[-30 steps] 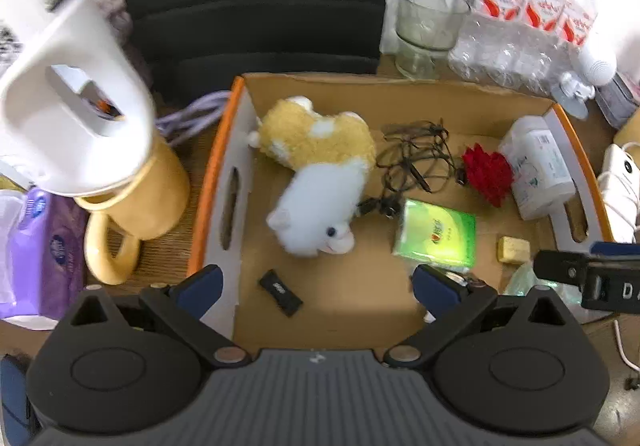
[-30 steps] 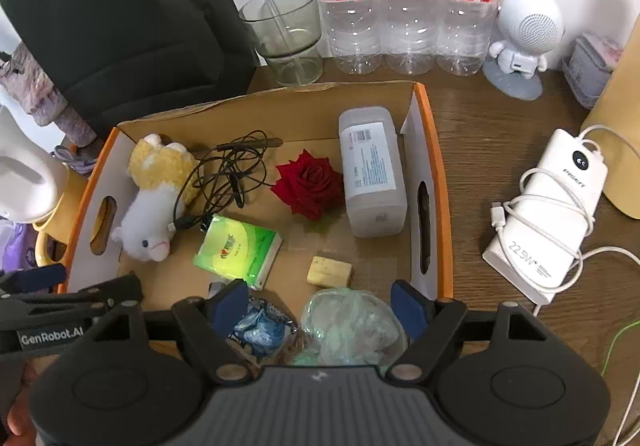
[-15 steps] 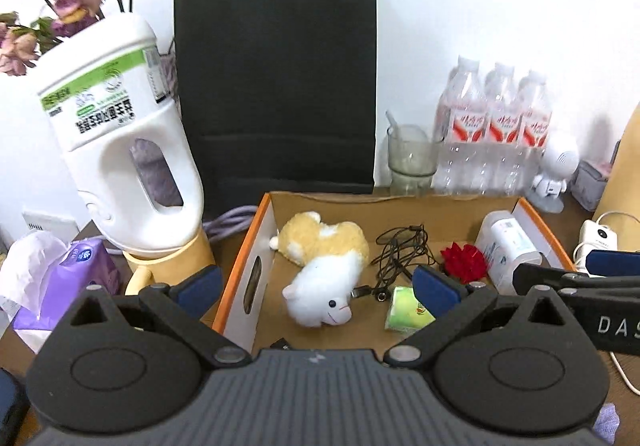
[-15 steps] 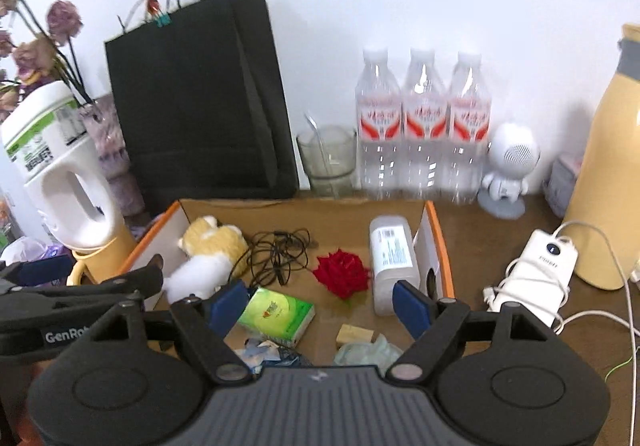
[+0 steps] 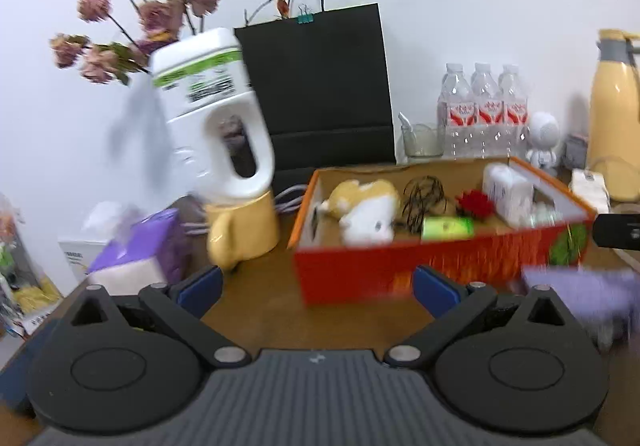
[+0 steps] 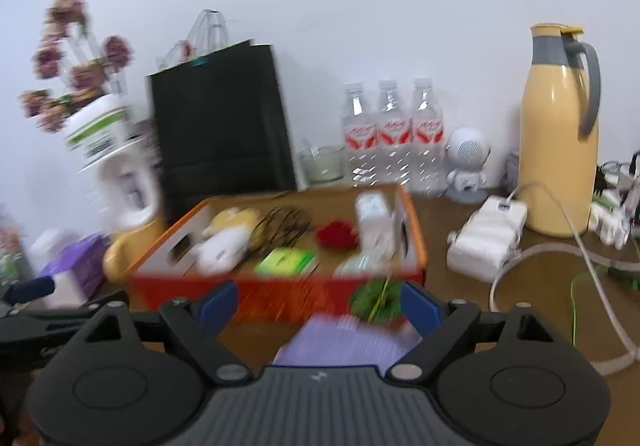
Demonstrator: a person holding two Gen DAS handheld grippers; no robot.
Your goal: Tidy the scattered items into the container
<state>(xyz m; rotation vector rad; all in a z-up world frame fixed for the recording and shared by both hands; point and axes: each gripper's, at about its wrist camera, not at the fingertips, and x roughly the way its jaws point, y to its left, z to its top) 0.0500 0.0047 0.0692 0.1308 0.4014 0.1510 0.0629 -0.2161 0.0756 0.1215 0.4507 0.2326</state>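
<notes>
Your right tool (image 6: 320, 306) has its jaws opening with nothing between the pads, and your left tool (image 5: 316, 288) stands wide and empty too, so neither is carrying anything and both are free for the next pick. Both look across the worktop (image 5: 304, 322) at a shallow downward angle, aimed at the near red wall of the cardboard box (image 5: 400, 270), which puts the whole container and what lies around it in view at once. The box sits in the middle of the worktop with its top open and its walls low, a sensible arrangement, since things can be dropped in from above without tilting anything. Inside it lie a plush toy (image 5: 366, 207), a tangle of black cable (image 5: 424, 197), a red rose (image 5: 474, 203), a green packet (image 5: 448, 228) and a white bottle (image 5: 506, 191) on its side against the far right wall, loosely side by side. Outside the box, a purple object (image 6: 352, 342) lies on the worktop just in front of it, between your right tool's fingers and closest to that side; it is too blurred to name. I judge it the likeliest piece left to tidy, and your right tool's widening jaws suit a flat, broad thing like that.
</notes>
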